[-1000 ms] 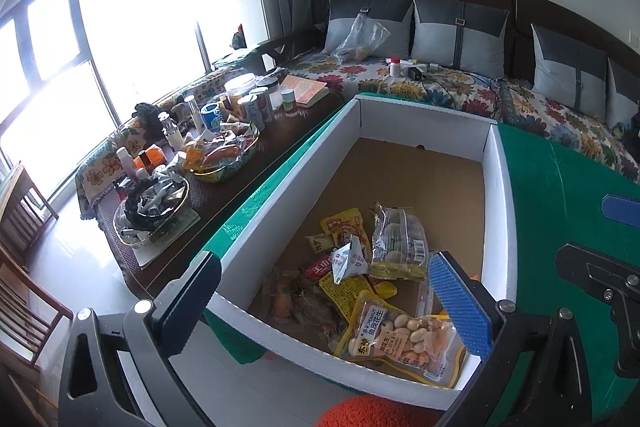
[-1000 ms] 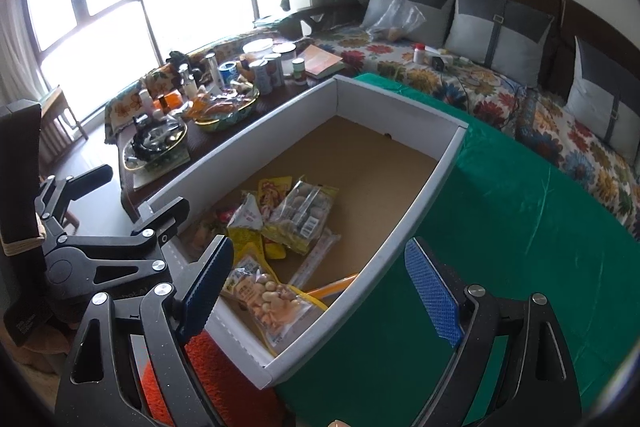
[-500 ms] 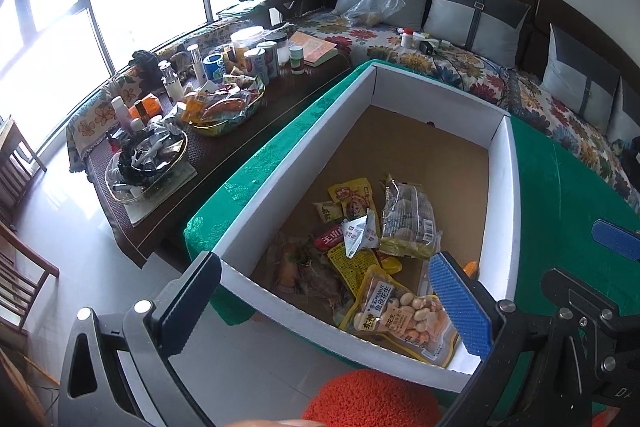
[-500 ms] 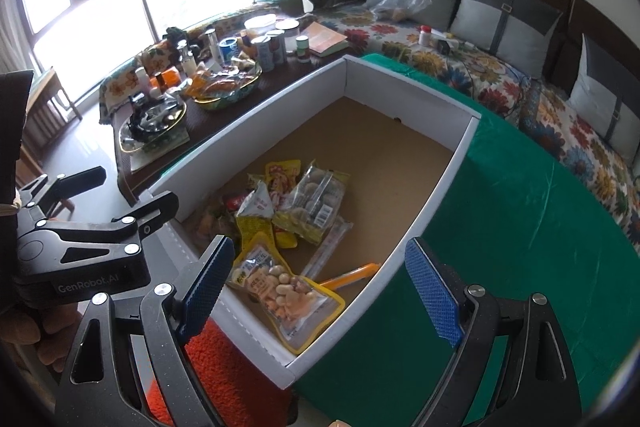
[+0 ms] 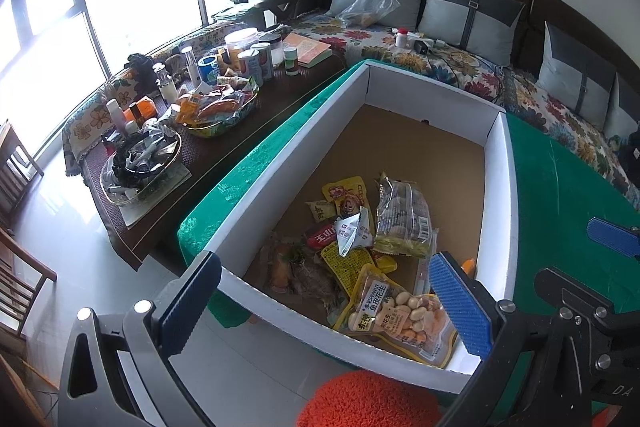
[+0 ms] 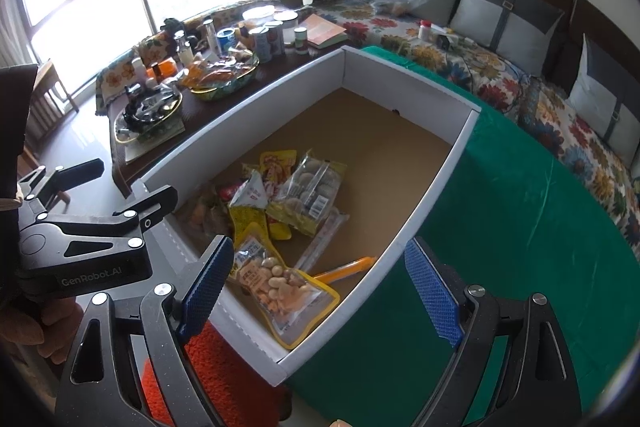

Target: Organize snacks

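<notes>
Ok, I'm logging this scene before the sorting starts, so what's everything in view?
Box: one, white walls, brown floor, on the green cloth.
Green cloth: one, covers the table under the box.
Peanut bag: one, clear and yellow, near corner of the box.
Clear snack bag: one, with yellow trim, middle of the box.
Small packets: several, yellow, red, white, piled beside it.
Orange stick: one, by the box's right wall.
Dark table: one, left of the box, crowded with cans, bottles and two trays.
Sofa: floral cover, grey cushions, behind.
Orange stool: one, below the box.
Left gripper: open, empty, blue pads.
Right gripper: open, empty, blue pads.
</notes>
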`<state>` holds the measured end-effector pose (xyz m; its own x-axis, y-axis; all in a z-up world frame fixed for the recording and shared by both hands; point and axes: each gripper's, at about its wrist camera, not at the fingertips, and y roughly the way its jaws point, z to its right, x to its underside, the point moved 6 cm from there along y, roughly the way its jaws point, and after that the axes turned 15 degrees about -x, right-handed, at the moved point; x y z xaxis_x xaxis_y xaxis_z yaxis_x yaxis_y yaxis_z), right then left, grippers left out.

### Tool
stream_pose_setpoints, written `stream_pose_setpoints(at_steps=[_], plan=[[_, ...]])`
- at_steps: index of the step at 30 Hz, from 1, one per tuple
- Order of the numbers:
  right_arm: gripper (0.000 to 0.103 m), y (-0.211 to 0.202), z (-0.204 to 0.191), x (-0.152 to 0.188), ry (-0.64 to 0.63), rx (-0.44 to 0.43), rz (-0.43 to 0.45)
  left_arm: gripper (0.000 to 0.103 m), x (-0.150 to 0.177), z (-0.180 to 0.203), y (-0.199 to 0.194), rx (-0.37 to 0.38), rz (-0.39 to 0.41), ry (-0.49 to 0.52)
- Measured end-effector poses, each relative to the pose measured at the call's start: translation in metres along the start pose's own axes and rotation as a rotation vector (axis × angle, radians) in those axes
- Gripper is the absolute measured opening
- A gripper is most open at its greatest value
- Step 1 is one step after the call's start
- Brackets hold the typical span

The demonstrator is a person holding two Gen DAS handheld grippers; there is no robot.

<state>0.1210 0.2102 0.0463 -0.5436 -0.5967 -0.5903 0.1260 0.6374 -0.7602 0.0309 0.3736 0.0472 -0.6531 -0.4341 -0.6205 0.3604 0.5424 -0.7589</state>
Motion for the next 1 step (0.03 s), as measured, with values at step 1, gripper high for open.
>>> stream_pose_setpoints(at_steps=[1], plan=[[0.09, 0.0006, -0.0005, 0.0002, 0.002, -0.002, 0.0, 0.102, -0.0007, -0.0005, -0.0014, -0.004, 0.004, 0.001]])
